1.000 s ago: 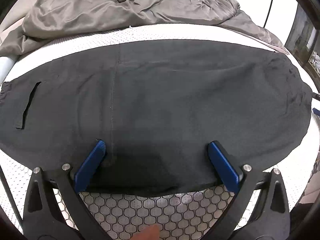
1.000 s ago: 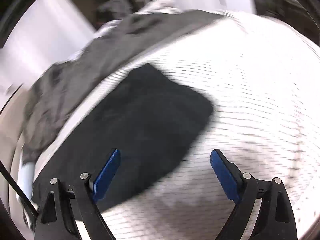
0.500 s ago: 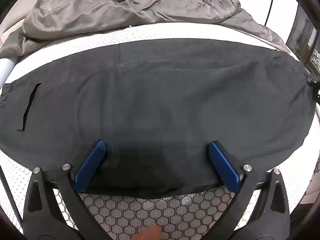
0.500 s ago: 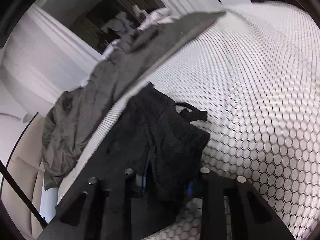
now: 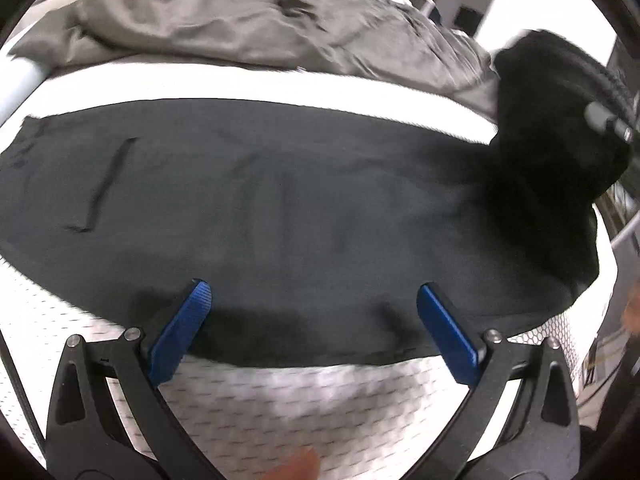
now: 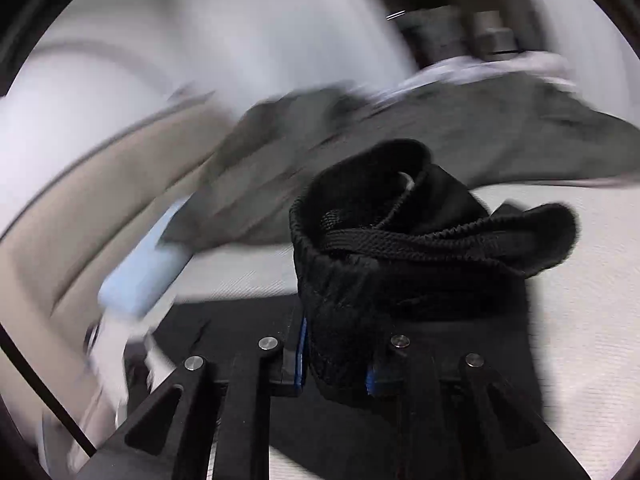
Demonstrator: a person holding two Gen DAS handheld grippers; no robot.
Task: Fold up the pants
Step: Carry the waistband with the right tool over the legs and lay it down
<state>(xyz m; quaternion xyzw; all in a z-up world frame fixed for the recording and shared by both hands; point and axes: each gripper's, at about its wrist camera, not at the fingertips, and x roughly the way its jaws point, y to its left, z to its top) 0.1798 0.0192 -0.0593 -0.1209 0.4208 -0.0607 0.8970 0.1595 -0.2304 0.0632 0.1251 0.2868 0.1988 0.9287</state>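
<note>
Black pants lie flat across the white mesh mattress. My left gripper is open, its blue fingers resting at the near edge of the pants, holding nothing. My right gripper is shut on the bunched waistband end of the pants, with the elastic band and drawstring showing, and lifts it above the bed. In the left wrist view that raised end stands up at the far right with the right gripper behind it.
A crumpled grey duvet lies along the far side of the bed. A pale blue bed rail and beige headboard show at the left in the right wrist view. White wall and wardrobe lie beyond.
My right gripper closed on the pants' waistband end and has lifted it up off the mattress and swung it over. My left gripper stayed open and shifted slightly along the near edge.
</note>
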